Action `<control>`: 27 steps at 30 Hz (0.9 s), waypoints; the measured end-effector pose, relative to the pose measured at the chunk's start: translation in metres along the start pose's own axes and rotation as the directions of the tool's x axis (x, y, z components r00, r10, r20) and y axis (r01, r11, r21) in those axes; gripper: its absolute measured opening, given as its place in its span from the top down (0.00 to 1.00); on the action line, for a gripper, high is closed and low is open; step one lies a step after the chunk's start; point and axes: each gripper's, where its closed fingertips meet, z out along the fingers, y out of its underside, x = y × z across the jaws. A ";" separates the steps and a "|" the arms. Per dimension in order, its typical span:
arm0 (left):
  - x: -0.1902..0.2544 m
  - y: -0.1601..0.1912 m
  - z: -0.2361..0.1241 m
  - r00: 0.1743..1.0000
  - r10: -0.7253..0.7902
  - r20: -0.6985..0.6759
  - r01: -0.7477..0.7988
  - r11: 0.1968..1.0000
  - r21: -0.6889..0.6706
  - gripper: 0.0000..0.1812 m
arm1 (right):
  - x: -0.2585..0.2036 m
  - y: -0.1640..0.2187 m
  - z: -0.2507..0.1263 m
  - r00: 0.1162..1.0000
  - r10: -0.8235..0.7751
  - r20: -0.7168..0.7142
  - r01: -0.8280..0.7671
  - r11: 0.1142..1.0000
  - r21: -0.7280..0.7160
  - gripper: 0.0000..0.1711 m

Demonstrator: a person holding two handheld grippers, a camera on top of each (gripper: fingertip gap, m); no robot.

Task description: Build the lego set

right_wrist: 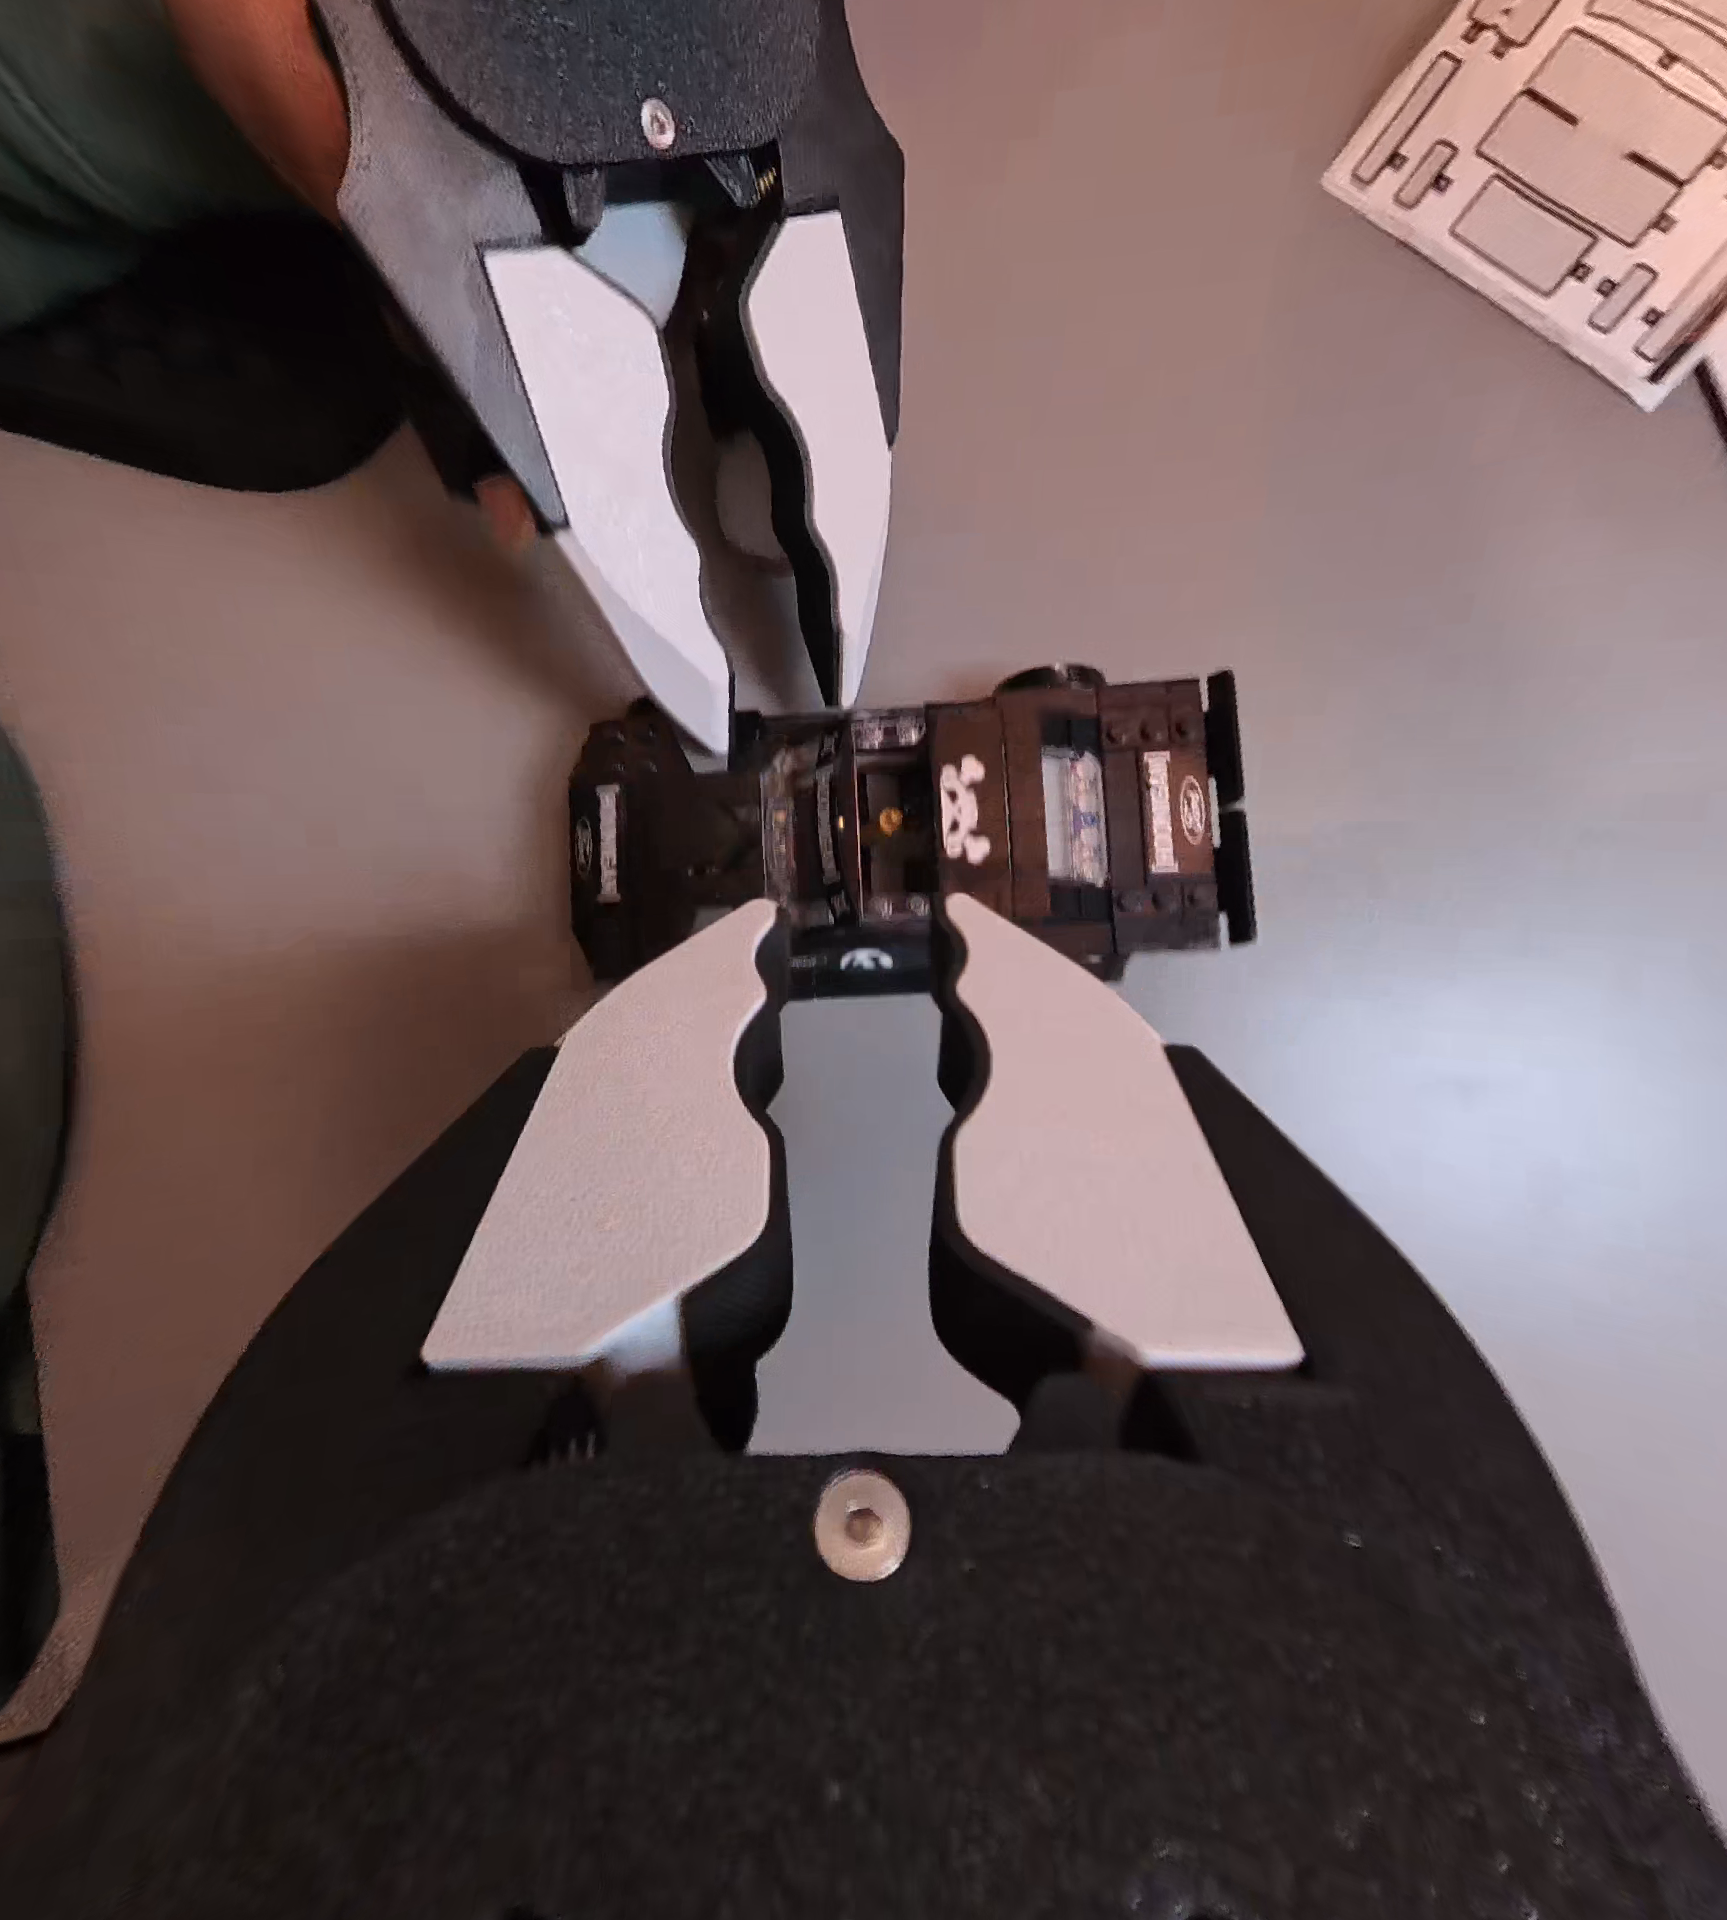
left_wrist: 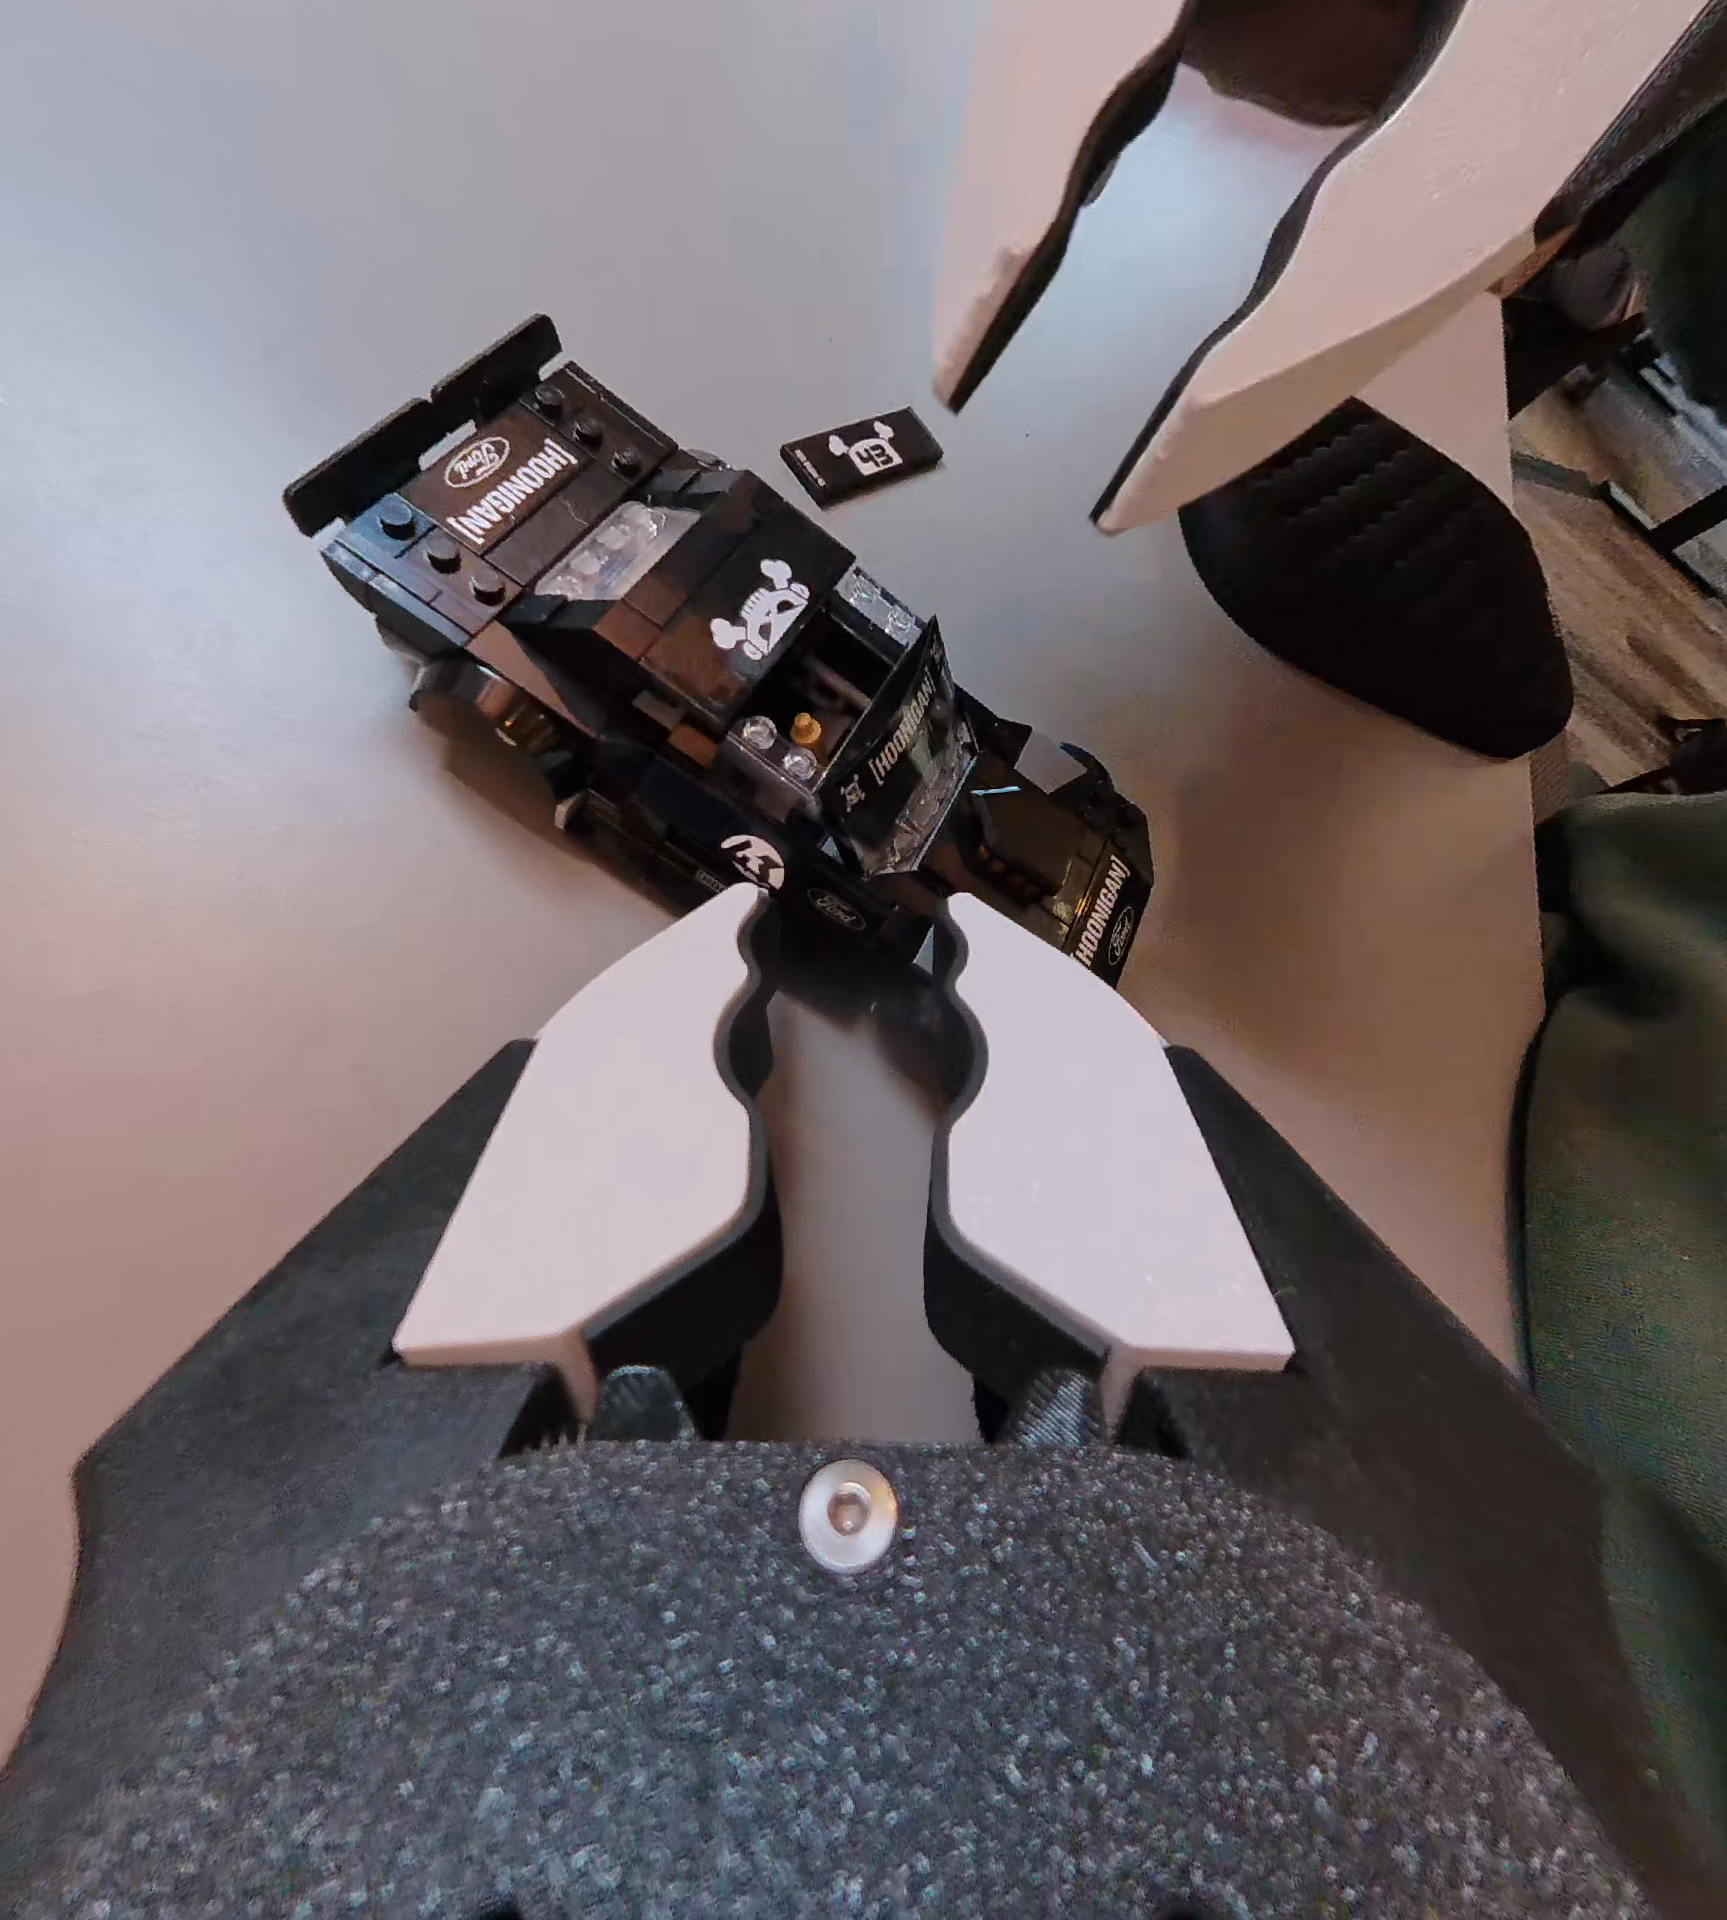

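A smooth pale grey matte tabletop (left_wrist: 163, 260) catches soft light, with grey wood-grain plank flooring (left_wrist: 1669, 582) beyond its edge.

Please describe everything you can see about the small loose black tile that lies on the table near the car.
The small flat black rectangular plastic tile lies flat on the pale grey table, printed side up with a white graphic. It sits apart from the black brick-built car, beside its roof, touching nothing else. The right gripper hovers above it, open, not touching. It looks smooth, glossy and not yet attached.
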 end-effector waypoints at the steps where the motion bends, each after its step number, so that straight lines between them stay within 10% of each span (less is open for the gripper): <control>1: 0.000 0.000 0.000 1.000 0.001 -0.001 -0.001 1.000 0.001 0.85 | 0.001 0.006 -0.002 1.000 0.009 -0.011 -0.008 1.000 0.024 0.85; 10: -0.012 -0.004 -0.008 1.000 -0.006 0.006 0.006 0.999 0.050 0.84 | -0.006 0.034 0.007 0.999 0.030 -0.020 -0.025 0.975 0.221 0.86; 27: -0.025 -0.021 -0.024 0.997 0.005 0.072 -0.017 0.986 0.168 0.85 | -0.050 0.032 0.045 0.988 -0.111 0.108 0.095 0.985 0.144 0.89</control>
